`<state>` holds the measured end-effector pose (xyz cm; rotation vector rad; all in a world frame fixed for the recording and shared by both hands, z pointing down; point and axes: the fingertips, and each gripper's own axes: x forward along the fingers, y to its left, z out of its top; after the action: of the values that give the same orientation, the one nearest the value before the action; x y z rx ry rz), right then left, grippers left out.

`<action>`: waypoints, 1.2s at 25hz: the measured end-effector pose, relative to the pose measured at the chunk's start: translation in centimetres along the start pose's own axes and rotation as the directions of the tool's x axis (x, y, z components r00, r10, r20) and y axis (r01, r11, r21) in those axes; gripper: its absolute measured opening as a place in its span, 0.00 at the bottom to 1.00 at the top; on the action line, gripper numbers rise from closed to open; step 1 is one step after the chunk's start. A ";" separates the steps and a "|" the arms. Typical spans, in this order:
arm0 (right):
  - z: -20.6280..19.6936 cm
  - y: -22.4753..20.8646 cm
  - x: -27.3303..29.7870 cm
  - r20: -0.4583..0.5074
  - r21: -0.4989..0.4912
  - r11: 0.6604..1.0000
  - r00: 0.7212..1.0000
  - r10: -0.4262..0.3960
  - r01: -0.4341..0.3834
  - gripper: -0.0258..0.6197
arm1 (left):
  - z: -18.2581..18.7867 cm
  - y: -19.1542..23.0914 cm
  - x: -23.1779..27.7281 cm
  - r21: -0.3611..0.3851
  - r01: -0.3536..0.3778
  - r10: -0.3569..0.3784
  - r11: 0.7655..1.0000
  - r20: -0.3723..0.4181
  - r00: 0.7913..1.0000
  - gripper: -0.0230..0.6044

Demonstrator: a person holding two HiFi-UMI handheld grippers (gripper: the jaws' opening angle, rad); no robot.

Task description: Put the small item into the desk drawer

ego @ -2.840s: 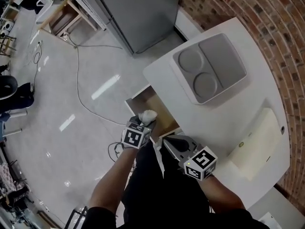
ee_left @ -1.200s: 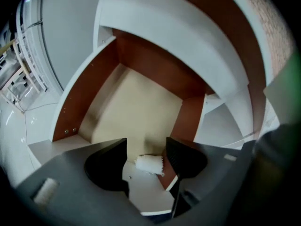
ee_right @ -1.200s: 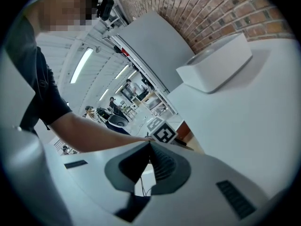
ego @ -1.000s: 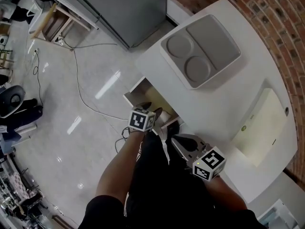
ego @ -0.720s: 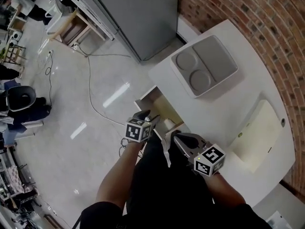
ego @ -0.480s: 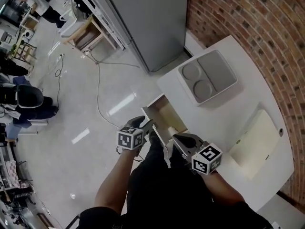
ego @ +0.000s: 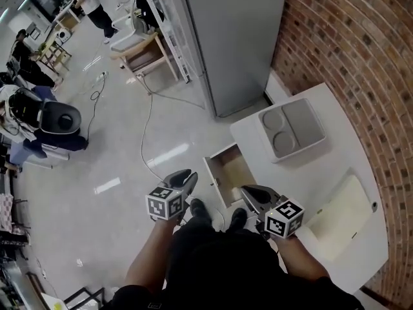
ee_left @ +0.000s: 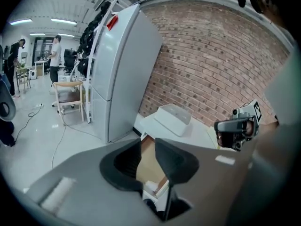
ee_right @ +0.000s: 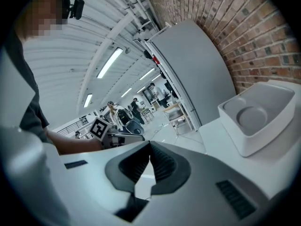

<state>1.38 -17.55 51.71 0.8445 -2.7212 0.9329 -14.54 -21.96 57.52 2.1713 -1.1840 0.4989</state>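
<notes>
The desk drawer (ego: pixel 230 171) stands pulled out from the white desk (ego: pixel 322 173), its wooden inside showing. In the left gripper view a small white item (ee_left: pixel 151 186) lies low in the drawer (ee_left: pixel 149 164). My left gripper (ego: pixel 185 176) hangs over the floor just left of the drawer. Its jaws (ee_left: pixel 148 147) are closing, a narrow gap still shows, and nothing is between them. My right gripper (ego: pixel 253 194) is at the desk's near edge beside the drawer, its jaws (ee_right: pixel 150 147) shut and empty.
A grey tray (ego: pixel 292 129) with two round hollows sits on the desk beyond the drawer. A cream pad (ego: pixel 337 217) lies at the desk's right. A grey fridge (ego: pixel 232 37) and brick wall (ego: pixel 348 37) stand behind. A cable (ego: pixel 147 141) trails over the floor.
My left gripper has let go of the white item, drawn back out of the drawer to the left, and its jaws have narrowed. The head view has pulled back and up.
</notes>
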 end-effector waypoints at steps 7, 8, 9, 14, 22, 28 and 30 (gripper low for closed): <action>3.1 -1.0 2.1 0.032 -0.008 0.995 0.994 -0.101 0.102 0.06 | 3.8 2.2 -2.4 0.026 0.036 -0.038 0.999 0.078 0.996 0.16; 3.5 -0.7 2.9 0.035 -0.010 0.994 0.994 -0.107 0.108 0.06 | 4.6 2.8 -2.9 0.035 0.038 -0.041 0.999 0.091 0.995 0.14; 4.1 -0.4 3.8 0.038 -0.015 0.994 0.993 -0.110 0.111 0.06 | 5.4 3.4 -3.5 0.046 0.038 -0.043 0.998 0.108 0.993 0.13; 6.6 2.4 7.9 0.049 -0.050 0.993 0.993 -0.107 0.110 0.06 | 8.8 6.0 -6.2 0.079 0.054 -0.068 0.995 0.179 0.982 0.12; 8.7 5.2 10.5 0.076 -0.160 0.977 0.988 -0.133 0.144 0.06 | 13.1 8.4 -9.3 0.106 0.091 -0.117 0.990 0.274 0.955 0.11; 10.8 6.9 10.6 0.166 -0.200 0.956 0.969 -0.184 0.216 0.06 | 14.9 10.0 -11.2 0.114 0.103 -0.134 0.988 0.308 0.942 0.10; 11.7 7.5 10.2 0.195 -0.210 0.951 0.963 -0.189 0.229 0.06 | 15.2 10.3 -11.4 0.118 0.112 -0.144 0.987 0.310 0.940 0.10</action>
<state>-10.77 -24.46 41.58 1.1851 -2.7372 0.5106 -28.74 -29.34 43.04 2.4631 -1.1909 0.1554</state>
